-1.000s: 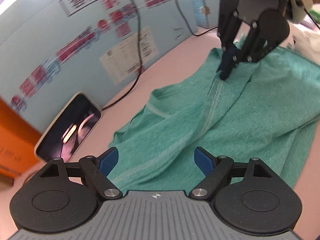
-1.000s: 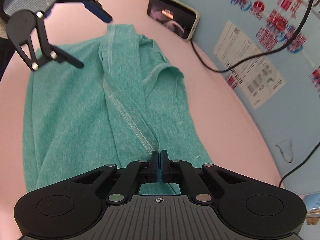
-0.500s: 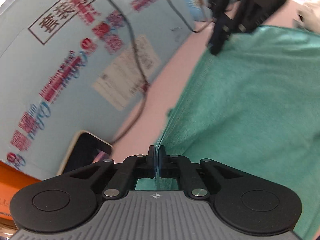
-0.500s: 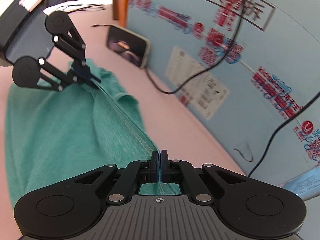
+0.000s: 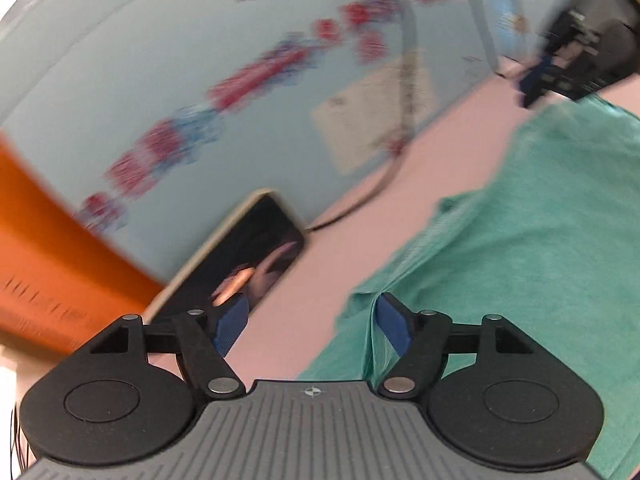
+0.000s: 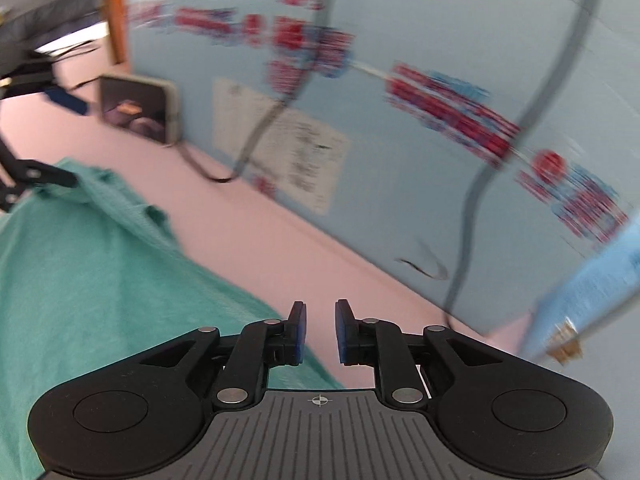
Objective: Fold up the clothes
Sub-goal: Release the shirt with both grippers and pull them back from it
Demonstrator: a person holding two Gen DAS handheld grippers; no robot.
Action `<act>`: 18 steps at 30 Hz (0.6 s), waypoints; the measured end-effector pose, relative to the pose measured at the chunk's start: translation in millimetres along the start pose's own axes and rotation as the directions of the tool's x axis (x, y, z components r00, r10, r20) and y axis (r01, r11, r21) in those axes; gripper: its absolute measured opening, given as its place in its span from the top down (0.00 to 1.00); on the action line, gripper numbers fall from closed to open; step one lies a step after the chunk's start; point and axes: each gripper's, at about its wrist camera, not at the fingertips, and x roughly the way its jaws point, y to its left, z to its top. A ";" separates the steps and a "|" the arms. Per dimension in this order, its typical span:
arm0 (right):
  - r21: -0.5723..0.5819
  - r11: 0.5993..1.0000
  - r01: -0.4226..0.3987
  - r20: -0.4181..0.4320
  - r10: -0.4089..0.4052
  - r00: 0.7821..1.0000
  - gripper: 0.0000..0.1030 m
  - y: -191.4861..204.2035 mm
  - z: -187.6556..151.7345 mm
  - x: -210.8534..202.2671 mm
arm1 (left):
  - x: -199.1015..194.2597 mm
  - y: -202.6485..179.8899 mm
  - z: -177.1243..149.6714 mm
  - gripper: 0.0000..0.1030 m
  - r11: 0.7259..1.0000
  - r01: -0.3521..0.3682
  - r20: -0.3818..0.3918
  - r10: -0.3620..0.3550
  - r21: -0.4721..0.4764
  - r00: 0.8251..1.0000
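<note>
The teal garment [image 5: 520, 240] lies spread on the pink table [image 5: 320, 260]. In the left wrist view its near edge runs just under the right pad. My left gripper [image 5: 312, 324] is opening, with bare table between its blue pads and nothing gripped. My right gripper [image 6: 320, 332] is also opening, its jaws a narrow gap apart and free of cloth. The garment [image 6: 100, 280] ends beside its left finger. Each gripper shows blurred in the other's view: the right gripper [image 5: 536, 80] at the cloth's far corner, the left gripper [image 6: 60, 136] at the left edge.
A phone [image 5: 248, 264] leans against the light blue wall [image 5: 160, 80], which carries stickers and a paper label. A dark cable [image 5: 380, 184] runs down the wall onto the table. An orange box [image 5: 48, 260] stands to the left of the phone. A pale blue packet [image 6: 592, 280] lies at the right.
Half a second ago both grippers were shut on the garment's hemmed edge. Both have let go and opened, and the cloth now lies loose on the table.
</note>
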 end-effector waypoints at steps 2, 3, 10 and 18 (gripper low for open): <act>0.066 0.998 0.019 -0.006 -0.018 1.000 0.83 -7.9 -3.3 -3.3 | -5.1 8.2 -4.0 0.33 0.998 -0.059 0.001 0.059 -0.031 0.998; 0.100 0.995 0.027 -0.011 -0.026 1.000 0.83 -10.9 -5.6 -4.8 | -9.8 12.6 -8.4 0.33 0.995 -0.086 0.002 0.087 -0.047 0.996; 0.372 0.928 0.011 0.010 -0.016 1.000 0.83 -34.6 -32.5 -36.5 | -48.9 31.4 -30.5 0.22 0.968 -0.008 0.026 0.015 -0.250 1.000; 0.684 0.725 -0.082 0.098 0.021 0.995 0.70 -48.1 -109.4 -110.8 | -80.9 32.5 -104.4 0.23 0.849 0.132 -0.014 -0.161 -0.512 0.987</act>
